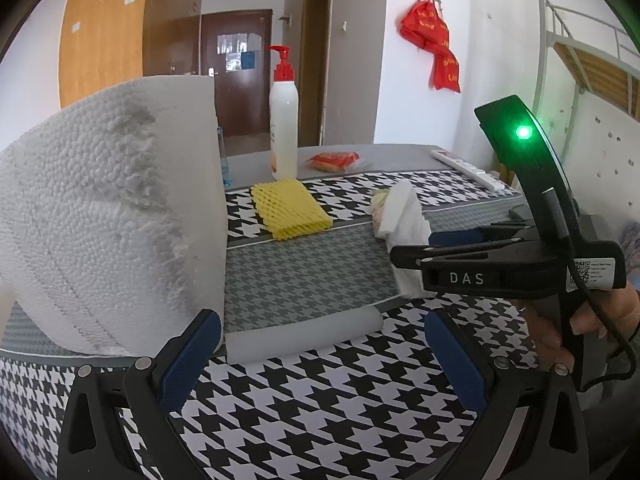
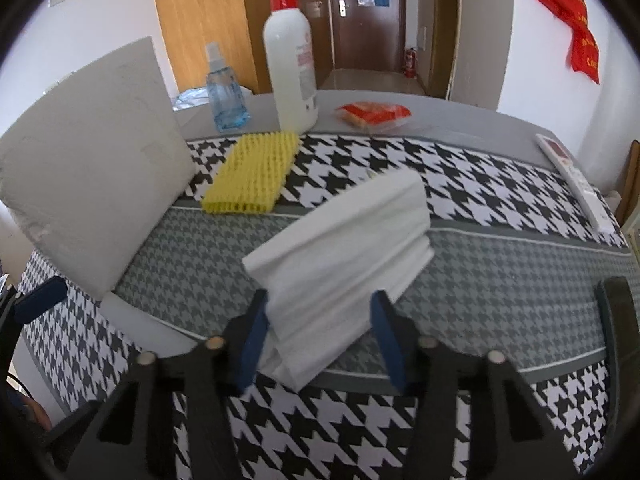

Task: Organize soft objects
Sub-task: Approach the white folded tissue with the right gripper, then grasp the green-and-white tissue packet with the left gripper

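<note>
right fingers (image 2: 318, 336) clamping folded tissue stack (image 2: 344, 248), left fingers (image 1: 320, 356) wide apart

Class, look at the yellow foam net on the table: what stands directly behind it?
A white pump bottle with a red top stands behind the yellow foam net; a blue spray bottle stands further left. The pump bottle's base is hidden.

Foam block (image 1: 112, 216): cut off at left edge in left wrist view; hides all but a sliver of spray bottle (image 2: 225, 88) there.
Tissue stack (image 2: 340, 264): near end hidden between blue fingers (image 2: 252, 340); far part motion-blurred.
Pump bottle (image 2: 290, 68) label: too small to read.
Remote (image 2: 576, 180): buttons too small to tell.
Red wall hanging (image 1: 434, 46): blurred, lettering unreadable.
</note>
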A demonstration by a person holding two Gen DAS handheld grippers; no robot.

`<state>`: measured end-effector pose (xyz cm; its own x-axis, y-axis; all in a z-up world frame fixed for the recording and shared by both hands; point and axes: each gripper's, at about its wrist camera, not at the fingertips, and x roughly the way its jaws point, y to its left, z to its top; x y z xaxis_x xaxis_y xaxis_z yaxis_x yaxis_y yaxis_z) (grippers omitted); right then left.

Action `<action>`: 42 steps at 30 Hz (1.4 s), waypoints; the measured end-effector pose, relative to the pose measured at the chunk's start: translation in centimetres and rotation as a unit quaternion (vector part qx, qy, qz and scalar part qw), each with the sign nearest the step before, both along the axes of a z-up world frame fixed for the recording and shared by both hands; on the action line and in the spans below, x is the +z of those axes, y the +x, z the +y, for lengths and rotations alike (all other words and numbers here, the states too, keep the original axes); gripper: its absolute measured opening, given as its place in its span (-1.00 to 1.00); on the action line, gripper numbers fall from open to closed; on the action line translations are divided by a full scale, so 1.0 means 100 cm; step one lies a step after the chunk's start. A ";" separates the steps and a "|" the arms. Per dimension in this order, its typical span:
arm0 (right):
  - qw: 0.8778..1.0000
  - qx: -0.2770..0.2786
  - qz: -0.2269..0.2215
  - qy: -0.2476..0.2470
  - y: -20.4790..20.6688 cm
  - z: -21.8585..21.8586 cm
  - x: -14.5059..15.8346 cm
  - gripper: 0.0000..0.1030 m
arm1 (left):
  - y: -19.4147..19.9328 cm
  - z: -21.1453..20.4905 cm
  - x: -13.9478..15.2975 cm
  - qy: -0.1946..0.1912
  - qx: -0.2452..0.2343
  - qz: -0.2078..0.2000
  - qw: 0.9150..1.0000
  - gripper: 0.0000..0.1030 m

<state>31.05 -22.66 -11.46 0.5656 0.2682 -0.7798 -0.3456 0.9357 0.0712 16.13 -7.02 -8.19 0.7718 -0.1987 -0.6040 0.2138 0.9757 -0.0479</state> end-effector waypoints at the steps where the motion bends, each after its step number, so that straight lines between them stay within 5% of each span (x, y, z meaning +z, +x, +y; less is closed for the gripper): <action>1: 1.000 -0.001 0.003 0.001 0.000 -0.002 0.000 -0.28 | 0.001 -0.001 0.000 0.000 0.000 0.001 1.000 0.98; 5: 1.000 -0.003 0.001 0.002 -0.005 -0.012 0.002 -0.69 | 0.003 -0.003 -0.001 0.001 -0.002 0.000 1.000 0.98; 10: 1.000 -0.013 -0.010 0.005 -0.012 -0.023 0.007 -0.85 | 0.003 -0.005 0.000 0.003 -0.002 -0.001 1.000 0.98; 35: 0.996 -0.066 -0.038 0.047 -0.045 -0.098 0.019 -0.89 | 0.040 -0.046 0.025 0.029 -0.019 -0.016 0.999 0.97; 39: 0.995 -0.073 -0.039 0.059 -0.046 -0.106 0.020 -0.69 | 0.055 -0.058 0.026 0.034 -0.026 -0.009 0.999 0.93; 42: 0.994 -0.079 -0.048 0.062 -0.051 -0.113 0.022 -0.22 | 0.064 -0.066 0.026 0.035 -0.031 -0.004 0.999 0.87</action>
